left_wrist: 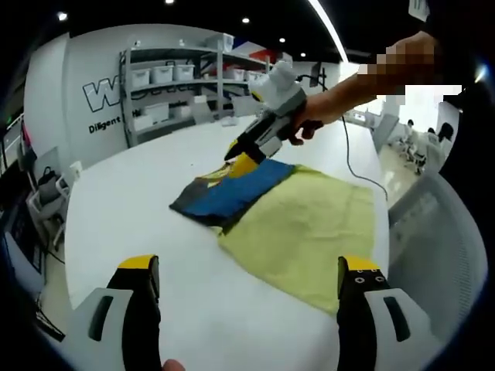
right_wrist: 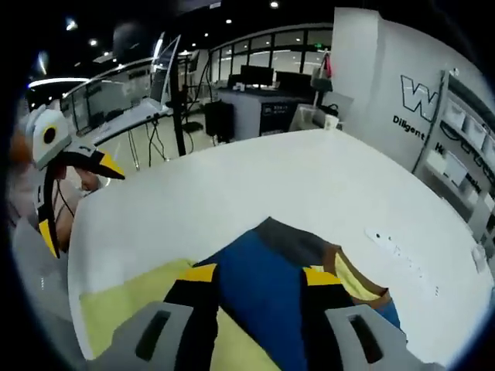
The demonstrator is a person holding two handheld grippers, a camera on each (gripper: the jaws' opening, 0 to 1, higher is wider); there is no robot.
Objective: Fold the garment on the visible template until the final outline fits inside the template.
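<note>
Across the left gripper view, the white surface (left_wrist: pixel 139 209) stretches wide, and on it lies the yellow-green template (left_wrist: pixel 309 232), flat, toward three o'clock of centre. The garment (left_wrist: pixel 232 192), blue with a dark grey end and a strip of yellow, sits on the template's ten o'clock corner, its grey end spilling just past the edge onto the surface. The left tool (left_wrist: pixel 251 282) hangs above the near edge at six o'clock, jaws spread wide with nothing between them. From one o'clock a person's hand (left_wrist: pixel 309 116) brings in the right tool (left_wrist: pixel 241 158), its yellow-tipped nose down at the garment's far edge. Shelving (left_wrist: pixel 178 85) with white bins stands against the wall at eleven o'clock.

Over in the right gripper view, the right tool (right_wrist: pixel 259 274) is low over the garment (right_wrist: pixel 263 294), jaws parted, blue cloth showing between them; whether they touch it, I cannot tell. The template (right_wrist: pixel 131 305) shows at seven o'clock, and the left tool (right_wrist: pixel 69 166) hovers at nine o'clock.
</note>
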